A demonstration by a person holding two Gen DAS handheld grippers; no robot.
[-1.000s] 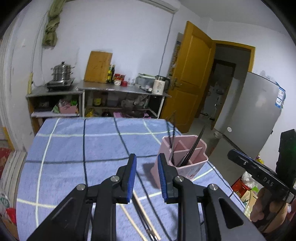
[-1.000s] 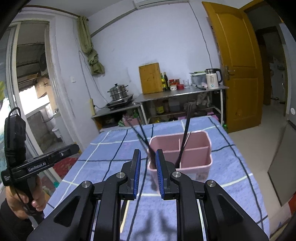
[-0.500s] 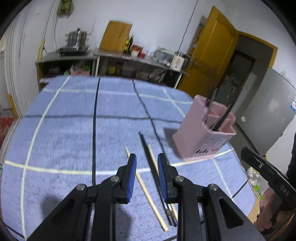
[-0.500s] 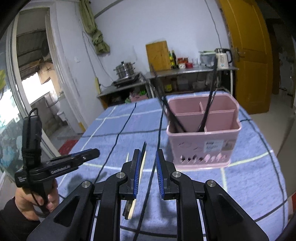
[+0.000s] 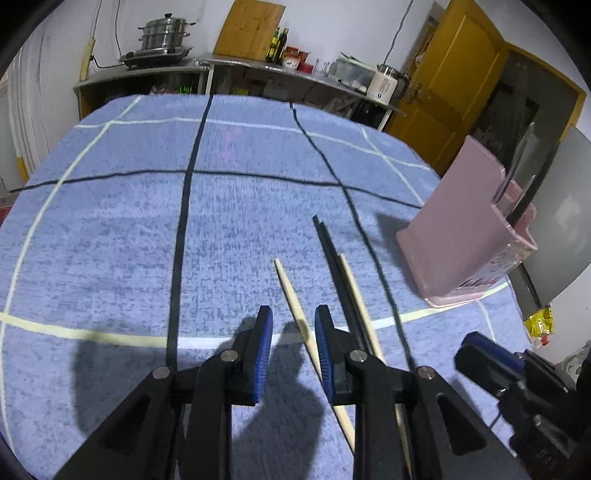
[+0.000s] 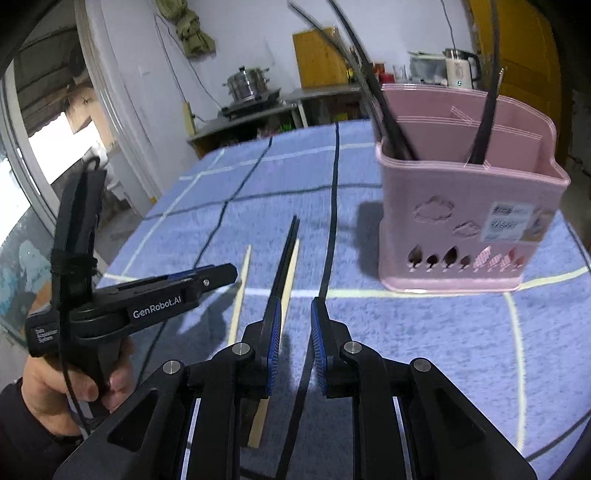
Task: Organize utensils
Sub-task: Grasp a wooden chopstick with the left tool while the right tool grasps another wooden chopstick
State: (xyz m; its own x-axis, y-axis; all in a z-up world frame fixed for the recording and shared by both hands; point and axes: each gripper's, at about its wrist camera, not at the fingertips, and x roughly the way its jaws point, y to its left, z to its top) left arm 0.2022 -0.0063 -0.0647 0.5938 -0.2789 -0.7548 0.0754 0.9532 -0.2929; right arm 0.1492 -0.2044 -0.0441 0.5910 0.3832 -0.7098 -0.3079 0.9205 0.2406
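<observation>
Left gripper [image 5: 291, 332] hovering part-open, empty, straddling wooden chopstick [image 5: 295, 302]; right gripper [image 6: 294, 325] part-open, empty, black chopsticks [image 6: 284, 254] just ahead-left, pink utensil holder [image 6: 461, 229] ahead-right.

A home kitchen. Steel counter [image 5: 236, 62] along the white back wall, carrying a stacked steamer pot [image 5: 164, 35] on a burner, a leaning wooden cutting board [image 5: 249, 29], sauce bottles [image 5: 279, 40] and an electric kettle [image 5: 384, 83]. Yellow wooden door [image 5: 454, 96] at right; blue checked tablecloth [image 5: 147, 221] over the near table.
</observation>
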